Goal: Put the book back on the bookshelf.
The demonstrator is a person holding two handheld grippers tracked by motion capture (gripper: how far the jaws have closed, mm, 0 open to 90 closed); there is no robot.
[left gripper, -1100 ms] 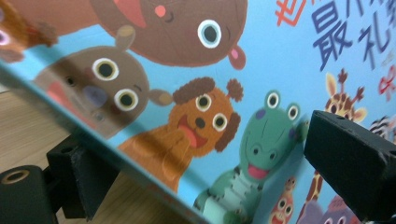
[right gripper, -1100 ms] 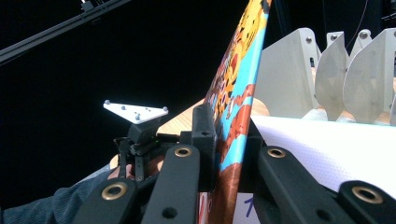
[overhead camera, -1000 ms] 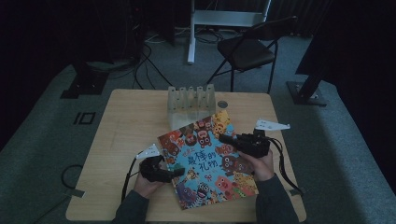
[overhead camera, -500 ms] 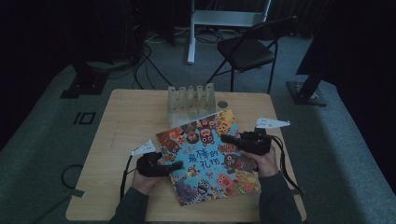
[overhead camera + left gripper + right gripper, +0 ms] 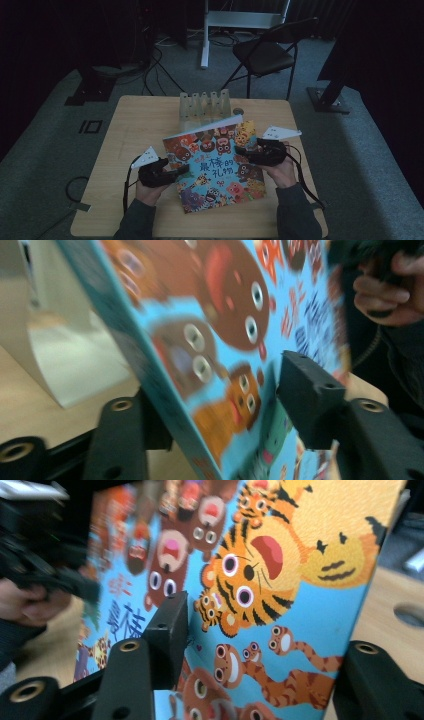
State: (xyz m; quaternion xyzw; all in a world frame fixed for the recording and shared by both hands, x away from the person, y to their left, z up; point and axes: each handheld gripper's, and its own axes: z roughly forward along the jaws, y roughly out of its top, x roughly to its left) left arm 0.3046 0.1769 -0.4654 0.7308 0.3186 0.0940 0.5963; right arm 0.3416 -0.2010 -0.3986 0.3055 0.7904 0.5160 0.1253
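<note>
Lots you can't make out here tbh. The picture book (image 5: 220, 340) is motion-blurred in the left gripper view, cover cut off at top & bottom edges. Right gripper view crops it too, and the other gripper (image 5: 45, 565) there is just a dark smear. From the high view the rack (image 5: 205, 106) is too dim/small to tell what it is, bottom partly behind the book.

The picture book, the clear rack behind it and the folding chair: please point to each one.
picture book (image 5: 215, 165), high view, on the middle of its front cover.
clear rack (image 5: 205, 104), high view, on its row of upright dividers.
folding chair (image 5: 263, 54), high view, on its seat.
</note>
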